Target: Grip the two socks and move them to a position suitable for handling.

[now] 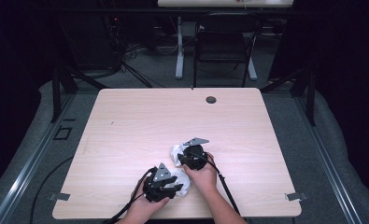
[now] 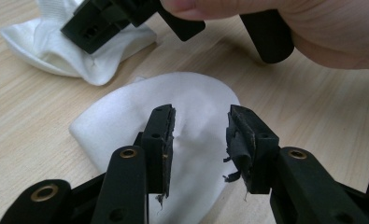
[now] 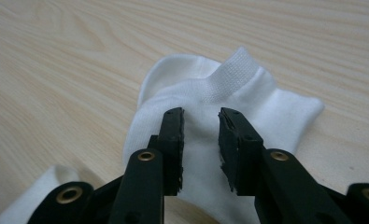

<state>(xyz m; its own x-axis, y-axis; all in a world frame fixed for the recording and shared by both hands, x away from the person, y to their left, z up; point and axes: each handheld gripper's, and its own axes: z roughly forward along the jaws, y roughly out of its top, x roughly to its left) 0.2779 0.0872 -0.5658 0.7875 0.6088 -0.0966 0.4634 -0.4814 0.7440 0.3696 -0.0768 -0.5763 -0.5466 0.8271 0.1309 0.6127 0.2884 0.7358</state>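
- Left hand-held gripper [image 2: 198, 140] sits low at the near edge of the tabletop [image 1: 140, 121], jaws parted over a smooth white sock [image 2: 187, 107], gripping nothing.
- Right hand-held gripper [image 3: 201, 140], slightly farther, hovers with jaws apart above a second white sock [image 3: 229, 93], ribbed cuff facing away.
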